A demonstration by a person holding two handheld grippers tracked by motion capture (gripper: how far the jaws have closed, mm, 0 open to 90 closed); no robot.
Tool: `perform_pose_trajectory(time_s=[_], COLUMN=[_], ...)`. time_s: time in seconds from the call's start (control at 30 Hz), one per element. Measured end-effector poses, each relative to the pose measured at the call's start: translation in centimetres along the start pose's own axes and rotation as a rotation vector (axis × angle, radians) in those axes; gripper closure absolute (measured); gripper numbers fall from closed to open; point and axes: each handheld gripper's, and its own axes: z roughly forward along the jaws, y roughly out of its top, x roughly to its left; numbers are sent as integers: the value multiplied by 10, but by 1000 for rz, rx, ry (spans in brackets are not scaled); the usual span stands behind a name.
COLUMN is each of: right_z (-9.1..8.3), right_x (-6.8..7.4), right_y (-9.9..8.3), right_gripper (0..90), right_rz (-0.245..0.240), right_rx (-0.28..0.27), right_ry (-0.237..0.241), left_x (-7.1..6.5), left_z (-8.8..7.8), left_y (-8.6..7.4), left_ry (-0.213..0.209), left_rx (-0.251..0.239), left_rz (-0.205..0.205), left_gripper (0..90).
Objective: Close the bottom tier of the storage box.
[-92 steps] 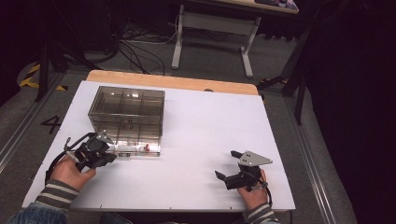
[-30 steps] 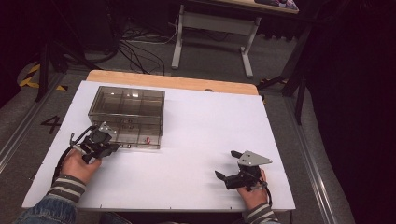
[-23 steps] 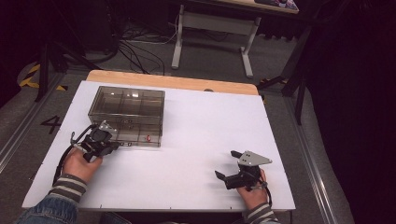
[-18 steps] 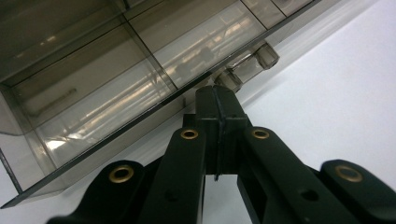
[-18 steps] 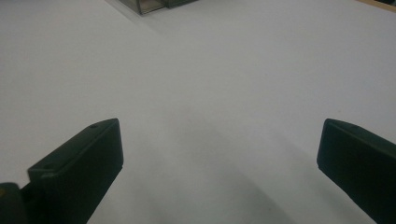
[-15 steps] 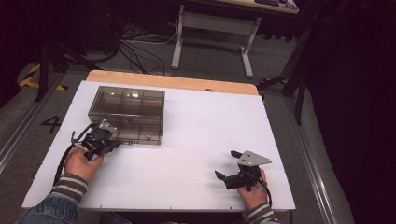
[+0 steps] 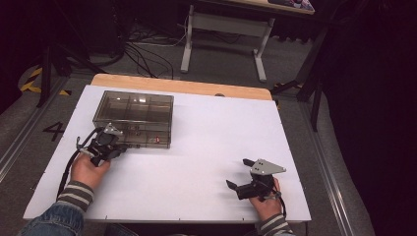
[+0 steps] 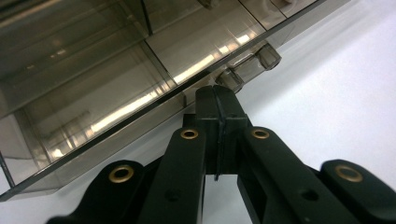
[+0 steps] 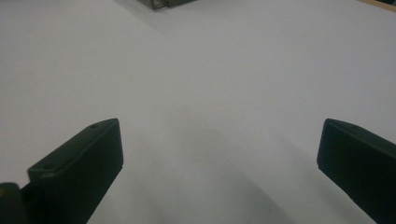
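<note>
Right gripper [image 7: 239, 173] was held low over near right part of white table [image 7: 206, 147], jaws spread wide, nothing between them. Left gripper [image 7: 119, 146] was held at near left, jaws clenched together on nothing, tips [image 8: 215, 95] set against front edge of smoky clear compartment box [image 7: 134, 117], just beside small latch tab [image 8: 247, 67]. Box was seen resting on far left part of table, lid closed. Beyond table, wooden edge [image 7: 182, 86], then desk frame [image 7: 223, 34] on floor.
</note>
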Motion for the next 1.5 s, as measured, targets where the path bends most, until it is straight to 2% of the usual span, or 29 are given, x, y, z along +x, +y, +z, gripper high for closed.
perform_pose_trajectory(time_s=[0.07, 0.57, 0.87, 1.0, 1.1, 1.23, 1.37, 1.5], right_z=[0, 0, 0, 0, 0, 0, 0, 0], right_x=[0, 0, 0, 0, 0, -1, -1, -1], right_y=[0, 0, 0, 0, 0, 0, 0, 1], right_gripper=[11, 11, 11, 11, 11, 11, 11, 11], right_rz=[0, 1, 1, 2, 6, 7, 8, 15], right_rx=[0, 1, 0, 1, 3, 0, -1, -3], right_ry=[0, 0, 0, 0, 2, 3, 5, 10], left_x=[0, 6, 8, 7, 5, 3, -1, -5], left_z=[2, 10, 11, 11, 9, 5, -5, -15], left_y=[1, 10, 11, 11, 11, 10, 10, 10], left_ry=[11, 40, 25, 29, 55, 48, 36, 4], left_rx=[-5, -28, -32, -31, -22, -18, -42, -75], left_rz=[9, -10, -24, -21, 1, 11, 22, 30], left_gripper=[894, 893, 894, 893, 892, 857, 802, 733])
